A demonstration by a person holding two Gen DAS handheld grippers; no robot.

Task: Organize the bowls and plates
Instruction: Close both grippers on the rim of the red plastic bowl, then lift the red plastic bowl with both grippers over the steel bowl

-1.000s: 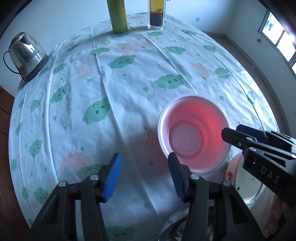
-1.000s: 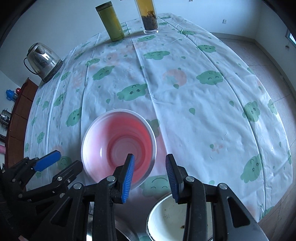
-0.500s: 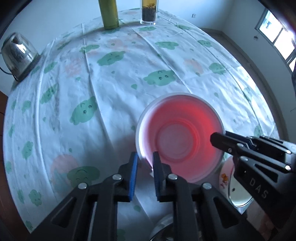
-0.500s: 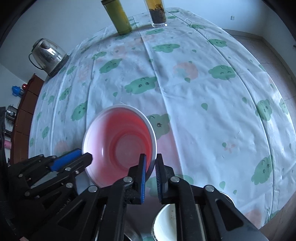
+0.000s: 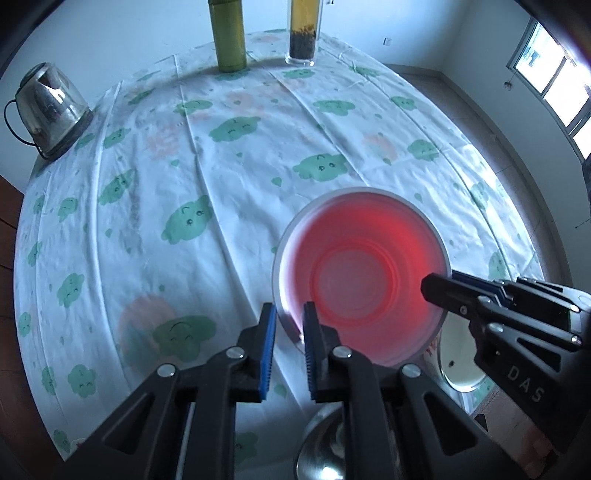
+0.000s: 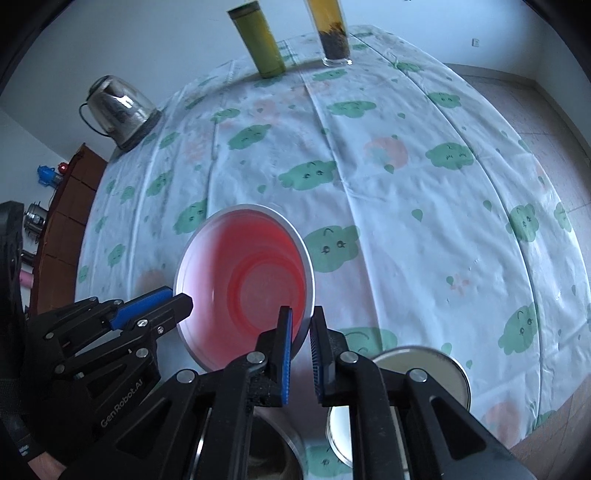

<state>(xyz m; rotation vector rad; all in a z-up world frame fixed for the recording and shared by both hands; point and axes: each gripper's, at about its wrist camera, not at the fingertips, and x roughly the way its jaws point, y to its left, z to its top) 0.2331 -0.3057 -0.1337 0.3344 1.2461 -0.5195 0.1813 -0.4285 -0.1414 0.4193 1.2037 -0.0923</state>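
A red plastic bowl with a white rim (image 5: 364, 280) is held up off the cloud-print tablecloth (image 5: 229, 155). My left gripper (image 5: 290, 326) is shut on its near-left rim. My right gripper (image 6: 301, 328) is shut on its near-right rim; the bowl (image 6: 243, 280) tilts in that view. A white enamel bowl (image 6: 421, 363) sits below at the near table edge, partly hidden by the right fingers. A steel bowl (image 5: 325, 446) lies under the left gripper, mostly hidden.
A steel kettle (image 5: 46, 107) stands at the far left. A green flask (image 5: 227, 35) and a glass of tea (image 5: 303, 31) stand at the far edge. A wooden cabinet (image 6: 62, 236) is left of the table.
Both grippers closed from open onto the red bowl's rim. The bowl has risen off the cloth and tilted slightly.
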